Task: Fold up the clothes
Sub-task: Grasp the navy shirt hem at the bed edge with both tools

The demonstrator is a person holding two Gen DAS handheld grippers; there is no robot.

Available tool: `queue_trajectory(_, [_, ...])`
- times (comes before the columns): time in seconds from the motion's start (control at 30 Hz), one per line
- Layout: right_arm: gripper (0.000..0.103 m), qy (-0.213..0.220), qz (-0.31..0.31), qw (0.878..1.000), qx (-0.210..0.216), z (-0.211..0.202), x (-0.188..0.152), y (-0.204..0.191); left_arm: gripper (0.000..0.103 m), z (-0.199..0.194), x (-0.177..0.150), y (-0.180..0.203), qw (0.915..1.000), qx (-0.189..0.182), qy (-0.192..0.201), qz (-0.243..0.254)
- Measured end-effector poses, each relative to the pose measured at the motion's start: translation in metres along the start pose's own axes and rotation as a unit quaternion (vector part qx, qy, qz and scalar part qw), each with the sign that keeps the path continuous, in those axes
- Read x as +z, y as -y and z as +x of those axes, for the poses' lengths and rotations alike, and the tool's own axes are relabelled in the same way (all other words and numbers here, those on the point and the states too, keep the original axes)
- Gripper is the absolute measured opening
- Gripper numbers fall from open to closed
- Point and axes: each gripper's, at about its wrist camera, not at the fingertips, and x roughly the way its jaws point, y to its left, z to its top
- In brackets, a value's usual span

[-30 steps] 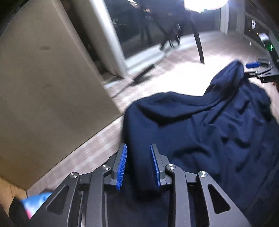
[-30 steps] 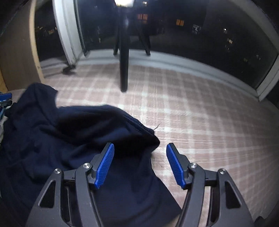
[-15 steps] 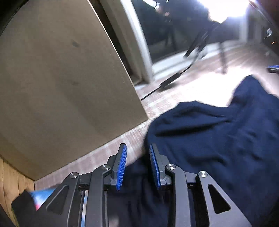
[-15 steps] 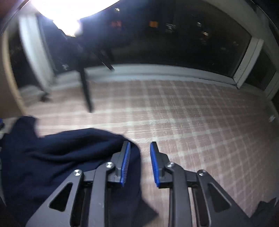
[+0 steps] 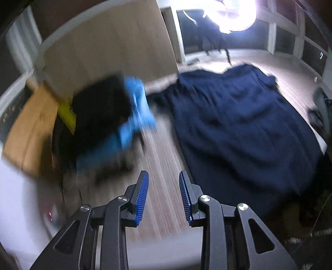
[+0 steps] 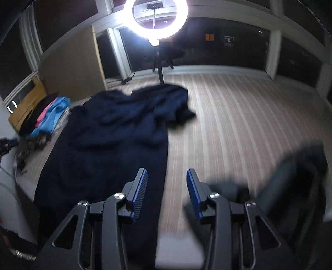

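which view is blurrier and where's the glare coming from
Left wrist view: heavy motion smear on the clothes pile, a blown-out light at top right. Right wrist view: sharper, the ring light glares, and the navy garment is dim but readable.

garment [image 6: 116, 133] navy | fingers [image 6: 139, 193] blue | floor [image 6: 238, 124] striped

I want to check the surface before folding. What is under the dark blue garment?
The navy garment lies spread on the striped, plaid-like floor covering, which shows all around it. Whatever is directly beneath the cloth is hidden. Neither gripper holds it.
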Motion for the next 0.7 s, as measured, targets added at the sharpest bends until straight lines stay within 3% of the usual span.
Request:
queue_trajectory(0.1, [0.042,-0.020,0.006,1.000,0.009,0.001,-0.041,-0.008,0.034,-0.007,-0.066,0.021,0.9985,-0.043,-0.031,-0.013])
queue_trajectory(0.33, [0.042,-0.065,0.014,0.997,0.027,0.004,-0.129,-0.026,0.033,0.045,-0.111,0.047,0.9922,-0.089,-0.073,-0.048])
queue_trajectory(0.53, [0.042,-0.077,-0.002,0.997,0.019,0.020,-0.141,-0.038,0.033,0.089,-0.147,0.069,0.9833,-0.126,-0.108,-0.075])
queue_trajectory(0.7, [0.042,-0.103,0.004,0.995,0.006,0.025,-0.155,-0.037,0.033,0.108,-0.142,0.074,0.9810,-0.134,-0.118,-0.077])
